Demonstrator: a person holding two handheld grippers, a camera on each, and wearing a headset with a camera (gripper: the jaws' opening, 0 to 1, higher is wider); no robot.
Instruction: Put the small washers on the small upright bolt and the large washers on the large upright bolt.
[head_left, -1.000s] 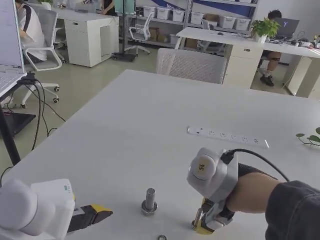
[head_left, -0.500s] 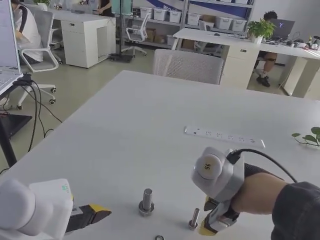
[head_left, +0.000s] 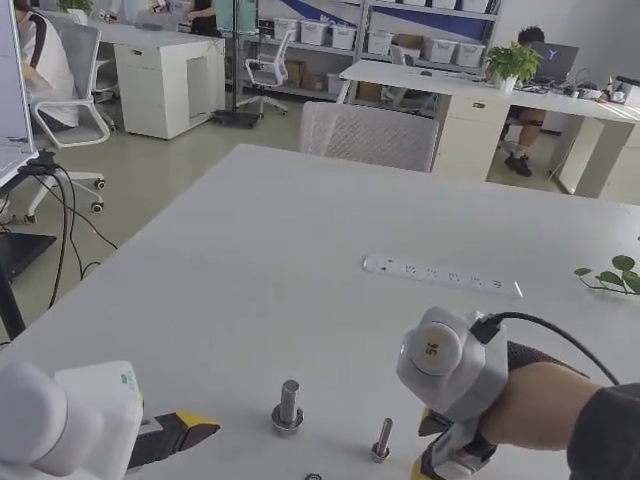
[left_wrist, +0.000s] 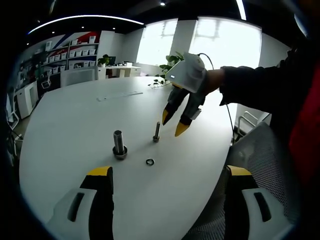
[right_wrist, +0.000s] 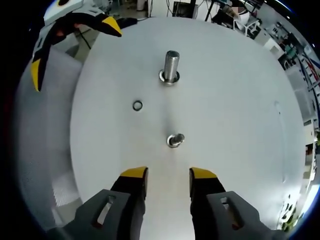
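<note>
standing small bolt (right_wrist: 175, 140), just beyond right gripper (right_wrist: 168, 173)

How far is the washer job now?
Done: a ring around the foot of the large bolt, maybe placed already. In hand: nothing; left gripper and right gripper are open, empty. Left: one washer lies loose on the table near the small bolt.

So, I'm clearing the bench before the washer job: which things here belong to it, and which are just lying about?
Belong: large upright bolt, small upright bolt, loose washer.
Lying about: power strip, plant, mesh chair.
</note>
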